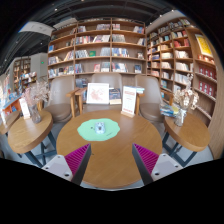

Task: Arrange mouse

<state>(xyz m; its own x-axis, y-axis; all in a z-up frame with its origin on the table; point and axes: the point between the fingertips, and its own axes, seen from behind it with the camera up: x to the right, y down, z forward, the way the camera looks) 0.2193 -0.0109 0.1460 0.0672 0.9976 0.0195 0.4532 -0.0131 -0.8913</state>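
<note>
A round wooden table [110, 160] stands just ahead of me. On its far half lies a light green mouse pad [90, 130] with a small dark mouse [100, 127] on its middle. My gripper [112, 160] is open and empty, held over the near part of the table. Its magenta pads [78, 158] show at either side, and the mouse lies beyond the fingers.
A display stand with books [98, 94] and a white sign [128, 100] stands behind the table. Armchairs [58, 100] and smaller round tables stand at the left [22, 135] and right [190, 128]. Bookshelves [100, 50] line the back walls.
</note>
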